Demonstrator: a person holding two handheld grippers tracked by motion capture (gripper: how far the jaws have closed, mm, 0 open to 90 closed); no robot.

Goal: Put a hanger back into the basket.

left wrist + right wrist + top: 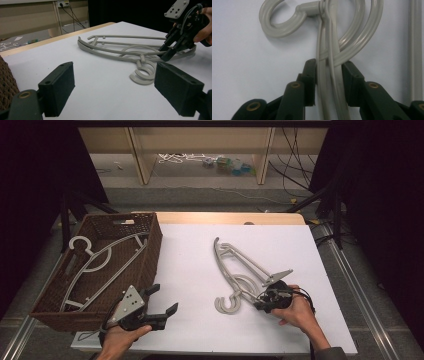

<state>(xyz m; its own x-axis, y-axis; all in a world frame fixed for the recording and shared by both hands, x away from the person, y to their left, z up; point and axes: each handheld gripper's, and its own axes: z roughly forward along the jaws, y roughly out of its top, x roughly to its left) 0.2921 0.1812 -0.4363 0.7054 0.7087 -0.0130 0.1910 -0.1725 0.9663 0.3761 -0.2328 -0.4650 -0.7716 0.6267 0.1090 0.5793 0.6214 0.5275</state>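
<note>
The right tongs [259,302] grip the grey hanger [239,270] by its arm just beside the hook, as it lies on the white table [195,270] right of centre. The left tongs [162,300] gape wide and empty, near the basket [150,245] holding another hanger [95,265].

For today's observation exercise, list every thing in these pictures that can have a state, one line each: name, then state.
Hanger on the table: lying flat on the white sheet, arm clamped near the hook.
Hanger in the basket: lying inside, untouched.
Basket: upright, open-topped.
Right gripper: shut on the hanger's arm.
Left gripper: open, holding nothing.
</note>
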